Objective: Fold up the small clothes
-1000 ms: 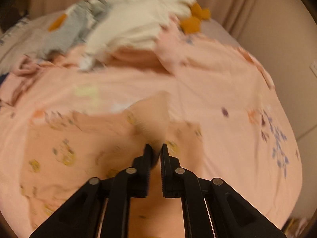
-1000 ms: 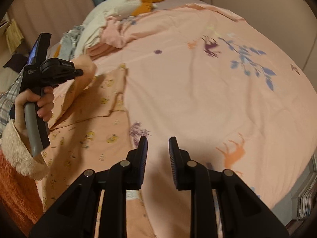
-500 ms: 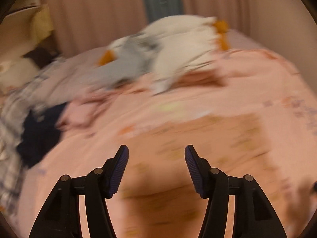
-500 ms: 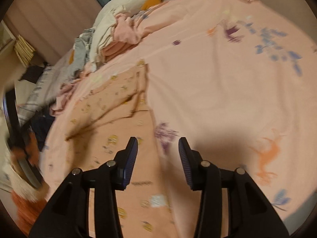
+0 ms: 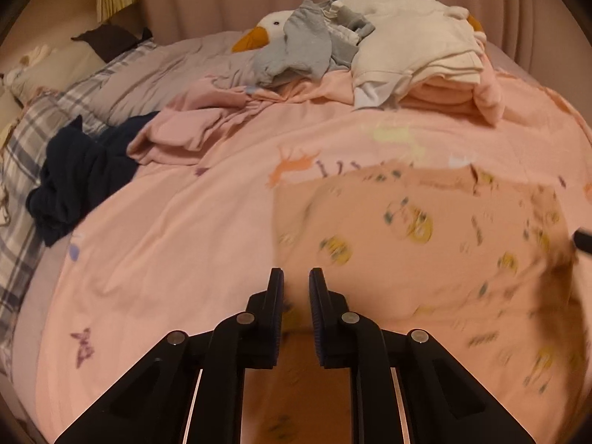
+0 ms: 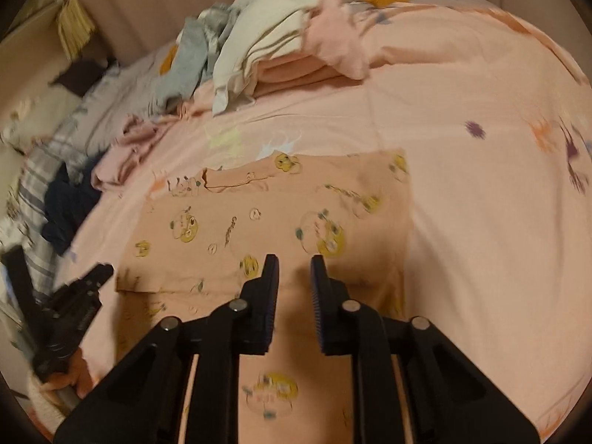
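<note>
A peach garment with yellow cartoon prints [image 6: 277,214] lies spread on the pink bedsheet [image 6: 481,203], its upper part folded down over the lower. My right gripper [image 6: 294,270] hovers over the garment's middle. Its jaws are closing to a narrow gap and no cloth shows between them. My left gripper [image 5: 296,285] stands over the garment's [image 5: 407,240] left edge. Its jaws are also closing, with a slim gap and nothing visibly pinched. From the right wrist view the left gripper [image 6: 103,272] sits by the garment's near left corner.
At the far side of the bed lie a stack of folded white and pink clothes [image 5: 418,44], a grey garment [image 5: 314,44] and a goose plush [image 5: 266,26]. A crumpled pink garment [image 5: 192,125], a navy one [image 5: 81,174] and plaid bedding [image 5: 26,148] lie left.
My left gripper let go of the garment flap, opened wide, then narrowed while swinging to the garment's left edge. My right gripper moved from the bare sheet to above the garment.
</note>
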The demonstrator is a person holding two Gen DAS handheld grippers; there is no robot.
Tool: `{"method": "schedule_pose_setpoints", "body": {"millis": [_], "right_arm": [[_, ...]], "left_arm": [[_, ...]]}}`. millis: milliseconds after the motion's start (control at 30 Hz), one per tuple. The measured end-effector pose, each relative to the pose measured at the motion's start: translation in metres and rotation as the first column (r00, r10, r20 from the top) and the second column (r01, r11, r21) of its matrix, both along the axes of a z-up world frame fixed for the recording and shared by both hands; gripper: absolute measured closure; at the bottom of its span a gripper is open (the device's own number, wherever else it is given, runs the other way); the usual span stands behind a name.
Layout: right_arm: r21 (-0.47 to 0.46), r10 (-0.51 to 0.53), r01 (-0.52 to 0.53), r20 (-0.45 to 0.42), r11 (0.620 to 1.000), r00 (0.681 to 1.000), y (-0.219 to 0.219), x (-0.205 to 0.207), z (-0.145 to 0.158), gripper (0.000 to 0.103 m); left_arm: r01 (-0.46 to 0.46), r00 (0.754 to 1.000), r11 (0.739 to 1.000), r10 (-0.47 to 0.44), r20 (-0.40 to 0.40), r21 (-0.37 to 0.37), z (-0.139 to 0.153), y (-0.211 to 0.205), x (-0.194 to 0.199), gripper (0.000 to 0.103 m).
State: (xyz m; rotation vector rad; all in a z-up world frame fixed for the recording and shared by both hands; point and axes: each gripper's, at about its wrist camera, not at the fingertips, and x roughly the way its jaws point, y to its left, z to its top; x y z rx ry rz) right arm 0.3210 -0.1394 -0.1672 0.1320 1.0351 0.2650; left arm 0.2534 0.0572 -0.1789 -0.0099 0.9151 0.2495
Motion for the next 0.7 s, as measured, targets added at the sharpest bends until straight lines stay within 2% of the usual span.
{"method": "schedule_pose_setpoints", "body": {"millis": [133,200,267,300,333,433,467,533,700], "right_arm": [[-0.034,0.023,-0.023,-0.002,0.999,1.0,0.008,0.014,-0.011,0.091],[-0.047,0.027,-0.029,-0.045,0.998,0.999,0.01,0.023,-0.026,0.091],[-0.095,0.001,-0.011,-0.107,0.995,0.994,0.008,0.026,-0.045,0.092],[-0.111,-0.002,-0.012,-0.123,0.994,0.992,0.007,0.026,-0.055,0.096],[-0.109,0.021,-0.03,-0.083,0.994,0.996,0.005,0.02,-0.06,0.096],[-0.116,0.064,-0.066,-0.02,0.991,0.998,-0.001,0.004,-0.059,0.096],[-0.102,0.058,-0.06,-0.018,0.993,0.998,-0.005,0.001,-0.059,0.096],[-0.07,0.044,-0.044,-0.01,0.997,0.999,-0.013,-0.008,-0.059,0.097],[-0.121,0.055,-0.052,0.024,0.991,0.998,-0.014,-0.034,-0.059,0.097]], "left_arm": [[-0.009,1.0,1.0,0.008,-0.026,-0.022,-0.01,-0.008,0.019,0.089],[-0.013,0.997,1.0,0.012,-0.071,-0.007,-0.022,-0.013,0.027,0.089],[-0.03,0.988,0.999,0.027,-0.149,-0.023,-0.043,-0.012,0.032,0.089],[-0.039,0.989,0.999,0.034,-0.144,-0.028,-0.049,-0.01,0.03,0.089],[-0.033,0.994,0.999,0.031,-0.106,-0.017,-0.049,-0.011,0.024,0.089],[0.039,0.996,0.996,-0.032,-0.083,0.084,-0.05,-0.024,0.009,0.089],[0.051,0.996,0.994,-0.045,-0.071,0.096,-0.051,-0.025,0.003,0.089],[0.063,0.997,0.995,-0.06,-0.039,0.077,-0.052,-0.02,-0.008,0.089],[0.017,1.0,0.993,-0.018,-0.011,-0.118,-0.049,0.004,-0.027,0.089]]}}
